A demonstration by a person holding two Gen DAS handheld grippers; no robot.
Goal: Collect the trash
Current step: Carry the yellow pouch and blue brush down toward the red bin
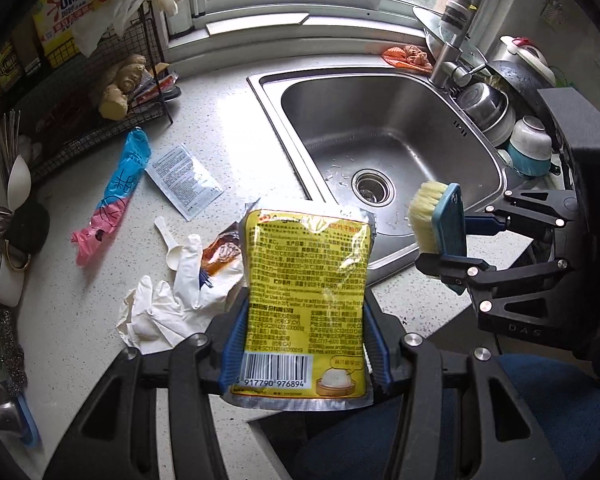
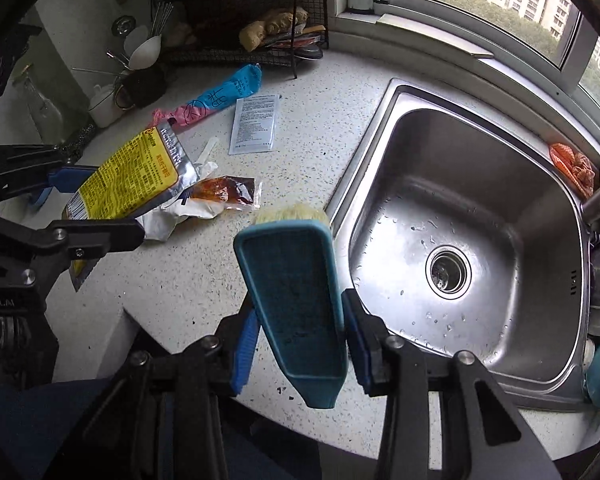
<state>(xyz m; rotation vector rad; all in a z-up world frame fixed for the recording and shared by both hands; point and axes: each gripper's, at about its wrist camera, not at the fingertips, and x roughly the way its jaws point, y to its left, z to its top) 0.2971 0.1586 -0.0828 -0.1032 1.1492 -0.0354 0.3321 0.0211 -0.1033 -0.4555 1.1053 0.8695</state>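
My left gripper [image 1: 304,344] is shut on a yellow foil packet [image 1: 306,304] and holds it above the counter's front edge; the packet also shows in the right wrist view [image 2: 128,176]. My right gripper [image 2: 296,324] is shut on a blue scrub brush [image 2: 292,300] with pale bristles, held beside the sink's near left corner; it also shows in the left wrist view [image 1: 440,220]. On the counter lie a white glove [image 1: 168,304], a red sauce sachet [image 2: 224,192], a white plastic spoon [image 1: 170,246], a white printed sachet [image 1: 184,186] and a blue-pink wrapper [image 1: 116,196].
A steel sink [image 2: 452,208] takes the right side, with a faucet [image 1: 456,36] and an orange cloth [image 2: 572,164] behind it. Stacked bowls and pots [image 1: 512,128] stand right of the sink. A black wire rack [image 2: 252,24] with ginger stands at the back left, beside a utensil holder [image 2: 140,76].
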